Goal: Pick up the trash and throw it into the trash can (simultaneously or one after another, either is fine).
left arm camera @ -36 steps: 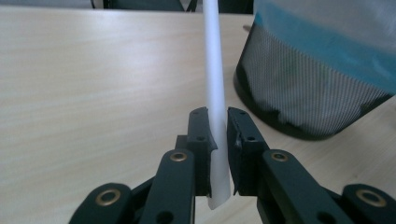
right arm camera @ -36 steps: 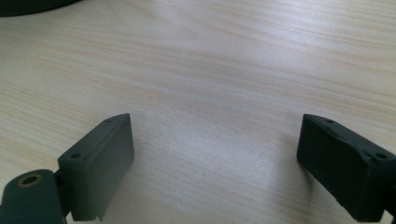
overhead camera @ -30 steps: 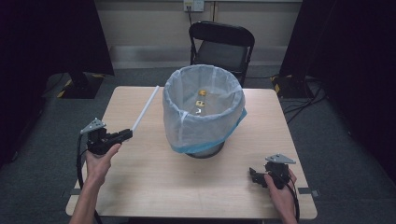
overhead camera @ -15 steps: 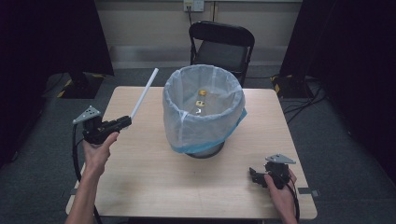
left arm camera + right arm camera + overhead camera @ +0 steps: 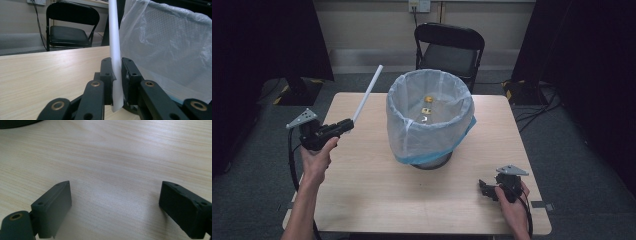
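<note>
High view: at the table's left edge I hold the left gripper (image 5: 343, 126) clamped on a white tube (image 5: 367, 92), slanting up toward the bin (image 5: 430, 120); I judge it raised to tip into the bag. The right gripper (image 5: 484, 189) rests low near the front right corner, apart from the bin.
Left gripper view: jaws pinch the tube (image 5: 115, 62) near its lower end, so its length stands clear beside the bag (image 5: 172, 50).
Right gripper view: jaws spread wide over bare table (image 5: 112, 165), holding nothing, probably parked.
</note>
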A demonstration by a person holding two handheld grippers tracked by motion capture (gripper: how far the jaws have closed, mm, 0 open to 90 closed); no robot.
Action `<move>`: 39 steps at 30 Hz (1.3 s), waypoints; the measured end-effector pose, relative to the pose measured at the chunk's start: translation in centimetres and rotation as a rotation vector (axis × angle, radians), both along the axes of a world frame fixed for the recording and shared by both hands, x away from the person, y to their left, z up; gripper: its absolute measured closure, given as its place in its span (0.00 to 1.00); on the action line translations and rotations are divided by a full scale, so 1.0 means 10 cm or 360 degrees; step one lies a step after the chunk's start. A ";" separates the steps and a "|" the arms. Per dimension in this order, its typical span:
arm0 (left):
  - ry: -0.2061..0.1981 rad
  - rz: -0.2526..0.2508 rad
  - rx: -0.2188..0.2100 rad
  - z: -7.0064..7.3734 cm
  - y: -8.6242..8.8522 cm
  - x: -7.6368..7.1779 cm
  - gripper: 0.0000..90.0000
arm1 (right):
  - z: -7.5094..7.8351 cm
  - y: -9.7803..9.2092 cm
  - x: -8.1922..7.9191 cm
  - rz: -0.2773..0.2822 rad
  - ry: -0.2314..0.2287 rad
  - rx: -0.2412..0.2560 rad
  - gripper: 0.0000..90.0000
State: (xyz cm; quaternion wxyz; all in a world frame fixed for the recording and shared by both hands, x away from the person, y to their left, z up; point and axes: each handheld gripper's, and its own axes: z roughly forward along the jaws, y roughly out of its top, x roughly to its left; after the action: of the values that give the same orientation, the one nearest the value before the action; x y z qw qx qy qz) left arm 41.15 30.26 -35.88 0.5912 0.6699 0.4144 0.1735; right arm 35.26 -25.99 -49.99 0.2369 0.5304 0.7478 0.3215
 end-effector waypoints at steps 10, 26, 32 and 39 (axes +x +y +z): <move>-0.0096 -0.0044 -0.0037 0.24 -0.06 0.01 0.89 | 0.00 0.00 0.00 0.0000 0.0000 0.0000 0.11; -0.0189 -0.0137 -0.0067 0.53 -0.21 0.00 0.89 | 0.00 0.00 0.00 0.0000 0.0000 0.0000 0.11; -0.0253 -0.0181 -0.0093 0.64 -0.32 0.00 0.89 | 0.00 0.00 0.00 0.0000 0.0000 0.0000 0.11; -0.0285 -0.0234 -0.0085 0.76 -0.46 0.04 0.89 | 0.00 0.00 0.00 0.0000 0.0000 0.0000 0.11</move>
State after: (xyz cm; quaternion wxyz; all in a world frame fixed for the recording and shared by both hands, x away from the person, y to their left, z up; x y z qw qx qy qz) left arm 41.56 25.67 -28.33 0.6547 0.6642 0.3141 0.1775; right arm 35.26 -25.99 -49.99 0.2369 0.5304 0.7478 0.3215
